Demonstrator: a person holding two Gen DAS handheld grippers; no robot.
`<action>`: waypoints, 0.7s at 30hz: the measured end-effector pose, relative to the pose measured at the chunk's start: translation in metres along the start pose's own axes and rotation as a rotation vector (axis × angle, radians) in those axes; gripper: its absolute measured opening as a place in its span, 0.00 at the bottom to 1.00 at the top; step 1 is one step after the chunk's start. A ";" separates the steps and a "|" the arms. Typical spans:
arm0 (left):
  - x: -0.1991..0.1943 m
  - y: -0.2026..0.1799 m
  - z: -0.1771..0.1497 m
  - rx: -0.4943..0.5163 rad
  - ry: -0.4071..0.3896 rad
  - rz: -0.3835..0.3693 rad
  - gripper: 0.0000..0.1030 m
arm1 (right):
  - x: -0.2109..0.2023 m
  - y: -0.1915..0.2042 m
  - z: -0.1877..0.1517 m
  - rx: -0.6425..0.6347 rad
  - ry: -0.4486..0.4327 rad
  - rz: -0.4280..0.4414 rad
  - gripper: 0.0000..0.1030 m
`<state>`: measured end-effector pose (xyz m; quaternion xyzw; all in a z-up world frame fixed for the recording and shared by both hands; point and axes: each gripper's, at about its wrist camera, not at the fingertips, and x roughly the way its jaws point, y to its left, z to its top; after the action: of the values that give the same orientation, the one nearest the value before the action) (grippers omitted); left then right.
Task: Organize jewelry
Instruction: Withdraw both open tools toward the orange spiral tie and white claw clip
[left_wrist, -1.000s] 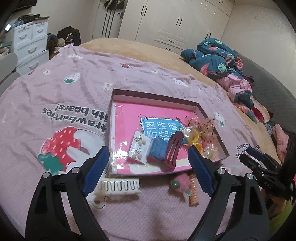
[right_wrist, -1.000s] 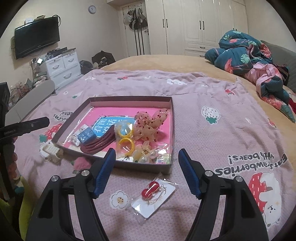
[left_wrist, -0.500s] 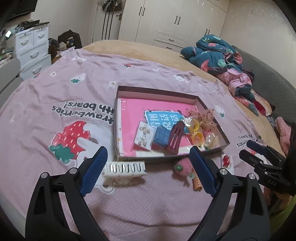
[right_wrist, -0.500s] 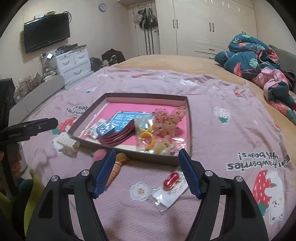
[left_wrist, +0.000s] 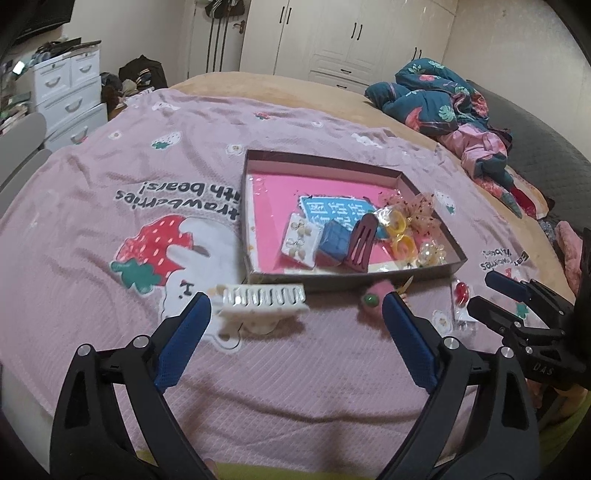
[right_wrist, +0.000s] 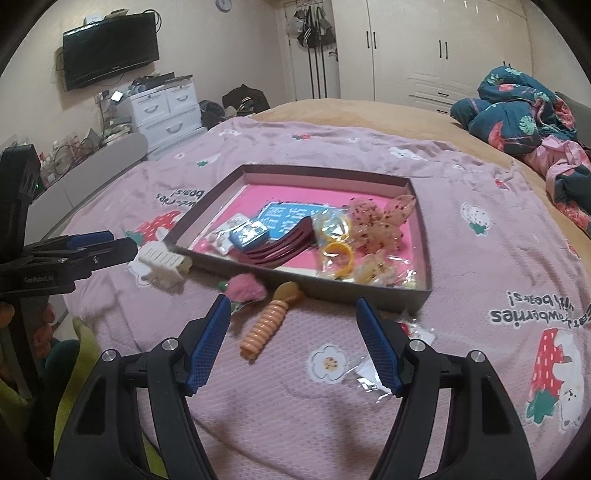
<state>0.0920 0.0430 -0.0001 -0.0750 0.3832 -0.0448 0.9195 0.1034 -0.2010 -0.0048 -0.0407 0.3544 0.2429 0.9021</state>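
A shallow brown box with a pink floor lies on the bed and holds an earring card, a blue packet, a maroon hair clip, yellow rings and a speckled bow. Outside its near wall lie a white claw clip, a pink pom-pom tie, an orange spiral tie and a red earring card. My left gripper is open and empty, just short of the white clip. My right gripper is open and empty above the spiral tie.
The pink strawberry-print blanket covers the bed. A crumpled dark floral quilt lies at the far right. White drawers and a wall television stand past the bed's left side. White wardrobes line the back wall.
Both grippers have drawn back toward the bed's near edge, so the box looks farther away. The right view has swung left; the spiral tie now lies between its fingers. Both stay open.
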 end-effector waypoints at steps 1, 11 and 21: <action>0.000 0.002 -0.001 -0.001 0.001 0.004 0.84 | 0.002 0.003 -0.001 -0.005 0.005 0.005 0.67; 0.000 0.019 -0.011 -0.026 0.024 0.029 0.84 | 0.011 0.016 -0.007 -0.023 0.027 0.031 0.67; 0.018 0.037 -0.019 -0.080 0.084 0.012 0.85 | 0.021 0.019 -0.015 -0.021 0.052 0.037 0.67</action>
<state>0.0915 0.0747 -0.0322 -0.1072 0.4232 -0.0271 0.8992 0.0984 -0.1795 -0.0276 -0.0500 0.3759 0.2622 0.8874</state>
